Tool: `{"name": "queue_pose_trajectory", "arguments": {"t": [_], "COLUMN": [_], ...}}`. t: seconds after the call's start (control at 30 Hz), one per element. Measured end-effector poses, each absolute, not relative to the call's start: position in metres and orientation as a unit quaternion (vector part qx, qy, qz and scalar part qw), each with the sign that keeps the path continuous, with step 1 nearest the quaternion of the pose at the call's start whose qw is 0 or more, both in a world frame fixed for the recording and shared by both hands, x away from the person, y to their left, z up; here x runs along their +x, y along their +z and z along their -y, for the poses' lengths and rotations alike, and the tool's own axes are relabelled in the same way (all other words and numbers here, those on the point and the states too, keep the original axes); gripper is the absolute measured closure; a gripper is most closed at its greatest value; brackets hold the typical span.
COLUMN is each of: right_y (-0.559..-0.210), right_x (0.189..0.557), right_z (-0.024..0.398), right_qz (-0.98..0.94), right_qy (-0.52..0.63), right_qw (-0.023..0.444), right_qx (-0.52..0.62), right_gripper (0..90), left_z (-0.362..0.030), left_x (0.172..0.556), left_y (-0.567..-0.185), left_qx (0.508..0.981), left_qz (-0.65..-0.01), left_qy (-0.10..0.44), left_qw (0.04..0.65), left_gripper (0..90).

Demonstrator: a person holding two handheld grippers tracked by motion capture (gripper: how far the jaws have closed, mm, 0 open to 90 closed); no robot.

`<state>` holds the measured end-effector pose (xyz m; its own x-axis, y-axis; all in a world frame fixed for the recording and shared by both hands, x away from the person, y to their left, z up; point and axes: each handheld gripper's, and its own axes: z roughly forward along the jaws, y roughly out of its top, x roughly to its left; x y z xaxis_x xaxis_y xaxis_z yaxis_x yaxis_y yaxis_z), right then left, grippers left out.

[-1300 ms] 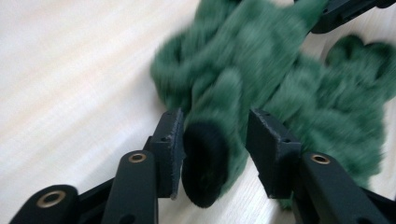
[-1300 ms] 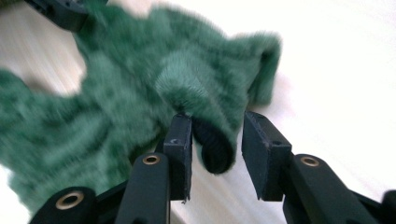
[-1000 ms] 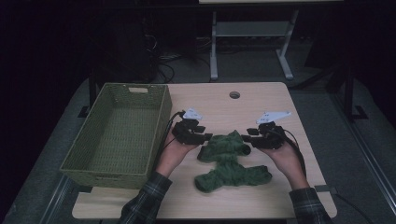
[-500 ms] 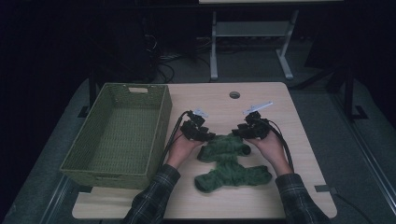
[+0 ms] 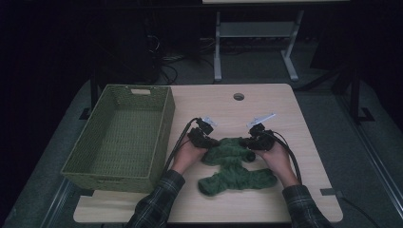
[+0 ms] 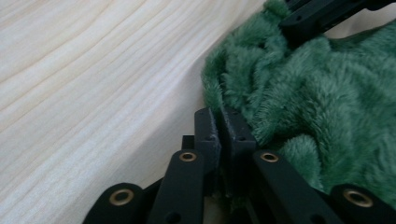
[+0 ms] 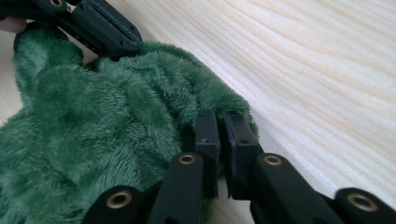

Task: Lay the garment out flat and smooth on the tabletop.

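Pinching the green fuzzy cloth [image 5: 231, 164] at its far edge, both grippers' jaws have just been closing and are now clamping plush: left gripper [image 6: 223, 123] on one corner, right gripper [image 7: 222, 126] on the other. Cloth is lying crumpled on the table [image 5: 266, 107], beside the woven basket [image 5: 95, 168], which is sitting empty. Grasp looks done; lifting and moving are remaining.

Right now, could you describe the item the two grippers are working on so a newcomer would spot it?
On the pale wooden table, right of the green woven basket, lies a fuzzy dark green cloth. It is the table's one soft, crumpled thing, pinched at its far edge by the left gripper and right gripper.
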<state>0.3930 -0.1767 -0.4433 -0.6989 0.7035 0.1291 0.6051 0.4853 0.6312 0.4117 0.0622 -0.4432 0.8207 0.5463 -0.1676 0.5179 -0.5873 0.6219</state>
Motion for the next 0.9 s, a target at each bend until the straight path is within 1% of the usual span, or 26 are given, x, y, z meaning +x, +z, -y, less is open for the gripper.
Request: {"name": "queue_pose_trajectory", "arguments": {"t": [0.13, 0.2, 0.23, 0.3, 0.43, 0.53, 0.63, 0.77, 0.87, 0.9], "right_y": [-0.430, -0.414, -0.414, -0.396, -0.388, -0.390, -0.398, -0.410, -0.418, -0.421], "right_x": [0.391, 0.388, 0.388, 0.383, 0.380, 0.380, 0.380, 0.384, 0.389, 0.390], "right_z": [0.180, 0.183, 0.183, 0.190, 0.197, 0.203, 0.207, 0.210, 0.210, 0.209], "right_qz": [-0.856, -0.848, -0.848, -0.837, -0.827, -0.825, -0.823, -0.824, -0.827, -0.832], "right_qy": [0.344, 0.364, 0.364, 0.384, 0.403, 0.406, 0.404, 0.393, 0.375, 0.358], "right_qw": [0.094, 0.119, 0.119, 0.146, 0.160, 0.155, 0.146, 0.134, 0.125, 0.134], "right_qx": [0.374, 0.367, 0.367, 0.361, 0.358, 0.362, 0.371, 0.385, 0.401, 0.403], "right_gripper": [86.4, 86.4, 86.4, 86.5, 86.6, 86.6, 86.6, 86.9, 87.7, 89.7], "left_z": [-0.067, -0.071, -0.072, -0.077, -0.085, -0.087, -0.087, -0.088, -0.085, -0.086], "left_x": [0.409, 0.407, 0.406, 0.403, 0.399, 0.400, 0.402, 0.409, 0.415, 0.417], "left_y": [-0.428, -0.417, -0.410, -0.400, -0.391, -0.396, -0.405, -0.419, -0.433, -0.438], "left_qx": [0.880, 0.874, 0.866, 0.856, 0.843, 0.834, 0.834, 0.836, 0.841, 0.843], "left_qz": [-0.297, -0.293, -0.295, -0.294, -0.294, -0.304, -0.312, -0.331, -0.350, -0.354], "left_qy": [0.041, 0.057, 0.070, 0.094, 0.125, 0.126, 0.126, 0.120, 0.119, 0.121], "left_qw": [0.368, 0.382, 0.397, 0.415, 0.433, 0.442, 0.437, 0.422, 0.394, 0.386], "left_gripper": [86.9, 86.8, 86.8, 86.7, 86.8, 86.9, 87.2, 87.5, 87.2, 87.1]}}
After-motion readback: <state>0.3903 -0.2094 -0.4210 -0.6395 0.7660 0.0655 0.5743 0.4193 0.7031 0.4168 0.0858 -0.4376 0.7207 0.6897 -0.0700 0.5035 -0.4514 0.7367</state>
